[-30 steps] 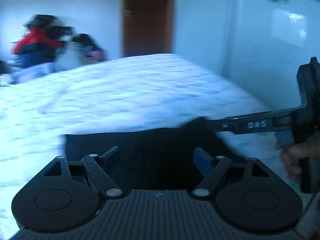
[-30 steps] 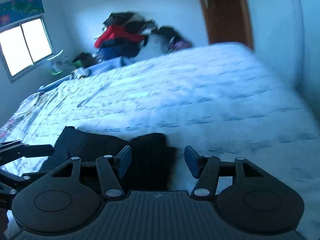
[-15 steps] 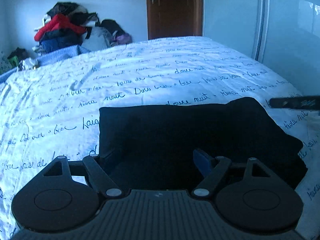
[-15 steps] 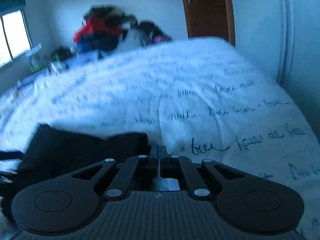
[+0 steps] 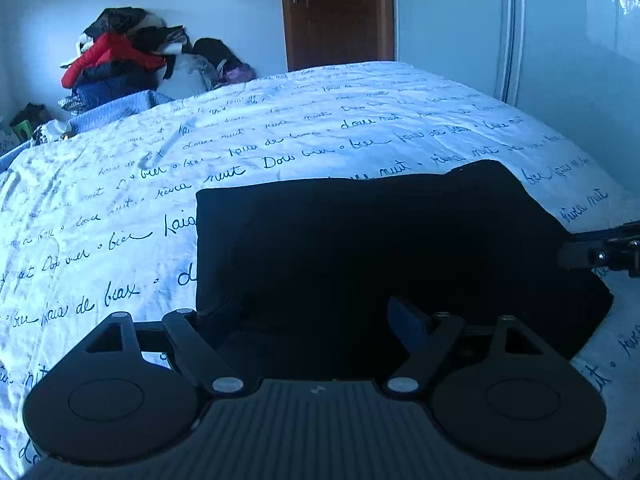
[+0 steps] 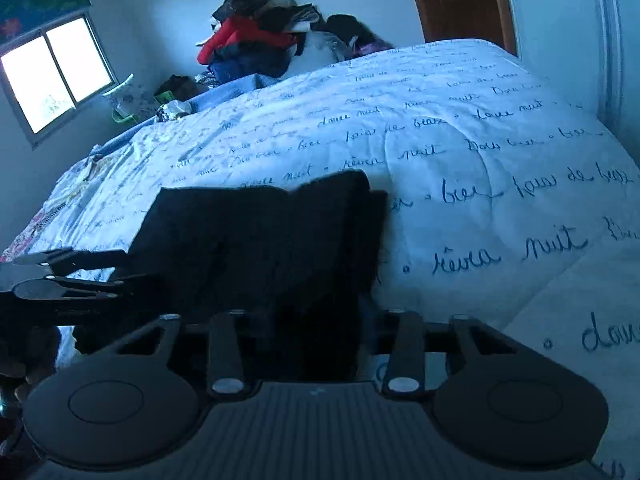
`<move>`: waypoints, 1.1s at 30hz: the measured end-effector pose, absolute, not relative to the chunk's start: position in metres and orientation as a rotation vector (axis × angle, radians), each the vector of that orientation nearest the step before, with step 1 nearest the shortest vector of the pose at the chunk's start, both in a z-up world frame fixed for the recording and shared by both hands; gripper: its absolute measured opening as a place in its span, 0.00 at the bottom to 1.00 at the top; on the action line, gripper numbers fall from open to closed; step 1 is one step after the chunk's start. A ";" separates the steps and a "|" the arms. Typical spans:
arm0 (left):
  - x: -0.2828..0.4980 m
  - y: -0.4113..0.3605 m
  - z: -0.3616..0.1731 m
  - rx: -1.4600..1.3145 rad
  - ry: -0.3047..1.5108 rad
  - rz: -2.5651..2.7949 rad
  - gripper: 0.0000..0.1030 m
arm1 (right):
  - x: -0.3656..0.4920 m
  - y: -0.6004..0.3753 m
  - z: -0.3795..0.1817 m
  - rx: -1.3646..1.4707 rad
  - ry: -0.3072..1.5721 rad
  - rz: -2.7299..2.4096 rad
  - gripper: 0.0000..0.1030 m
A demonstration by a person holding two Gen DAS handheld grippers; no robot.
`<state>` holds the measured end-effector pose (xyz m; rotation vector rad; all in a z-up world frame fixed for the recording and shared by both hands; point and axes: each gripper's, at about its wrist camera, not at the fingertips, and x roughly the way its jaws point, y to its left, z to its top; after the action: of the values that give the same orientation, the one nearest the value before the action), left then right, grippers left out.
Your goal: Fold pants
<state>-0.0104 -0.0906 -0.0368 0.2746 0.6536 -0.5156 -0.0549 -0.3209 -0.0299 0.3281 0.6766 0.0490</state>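
In the left wrist view the left claw [image 5: 316, 320] is hanging wide and empty over the near edge of the pants [image 5: 380, 248], which are lying just ahead of it as a squared black bundle on the bed [image 5: 120, 216], steadier than a second ago, so the fold is looking nearly done. In the right wrist view the right claw [image 6: 312, 320], pinched together half a second ago, is now spreading wide over the pants' [image 6: 260, 240] near right corner, likely letting go; no containers are showing.

Bed [image 5: 120, 200] with white script-printed cover, black folded pants [image 5: 380, 248] flat on it, near edge.
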 end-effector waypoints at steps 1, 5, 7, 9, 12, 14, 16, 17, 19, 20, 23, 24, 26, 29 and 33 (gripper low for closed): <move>-0.010 -0.089 -0.036 0.268 0.660 -0.518 0.80 | -0.058 -0.320 -0.030 0.320 0.668 0.038 0.24; -0.010 -0.088 -0.033 0.248 0.680 -0.524 0.80 | -0.078 -0.325 -0.020 0.334 0.632 -0.014 0.02; -0.010 -0.089 -0.034 0.249 0.680 -0.523 0.80 | -0.080 -0.326 -0.024 0.304 0.668 -0.026 0.02; -0.011 -0.089 -0.034 0.250 0.674 -0.515 0.80 | -0.084 -0.334 -0.028 0.375 0.663 -0.019 0.03; -0.011 -0.089 -0.032 0.242 0.673 -0.516 0.80 | -0.086 -0.353 -0.033 0.524 0.643 0.001 0.11; -0.011 -0.089 -0.032 0.241 0.674 -0.512 0.81 | -0.086 -0.362 -0.039 0.638 0.646 0.025 0.18; -0.010 -0.089 -0.032 0.238 0.680 -0.510 0.81 | -0.084 -0.367 -0.045 0.709 0.664 0.008 0.22; -0.010 -0.089 -0.033 0.236 0.683 -0.510 0.81 | -0.085 -0.370 -0.047 0.747 0.664 0.006 0.23; -0.009 -0.089 -0.033 0.235 0.684 -0.508 0.81 | -0.089 -0.377 -0.054 0.856 0.638 0.035 0.24; -0.009 -0.088 -0.033 0.235 0.683 -0.507 0.81 | -0.091 -0.380 -0.057 0.897 0.629 0.045 0.27; -0.009 -0.089 -0.033 0.233 0.683 -0.510 0.81 | -0.095 -0.384 -0.062 0.978 0.604 0.070 0.46; -0.010 -0.090 -0.033 0.233 0.683 -0.511 0.81 | -0.095 -0.384 -0.062 0.990 0.597 0.085 0.53; -0.010 -0.091 -0.033 0.237 0.682 -0.514 0.81 | -0.094 -0.381 -0.060 1.000 0.586 0.096 0.57; -0.012 -0.093 -0.032 0.244 0.677 -0.524 0.81 | -0.087 -0.375 -0.057 0.993 0.583 0.114 0.57; -0.011 -0.094 -0.032 0.244 0.676 -0.521 0.82 | -0.088 -0.374 -0.054 1.049 0.530 0.180 0.57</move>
<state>-0.0111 -0.0938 -0.0320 0.2442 0.6760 -0.5213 -0.0881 -0.3739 -0.0542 1.0486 0.5298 0.1802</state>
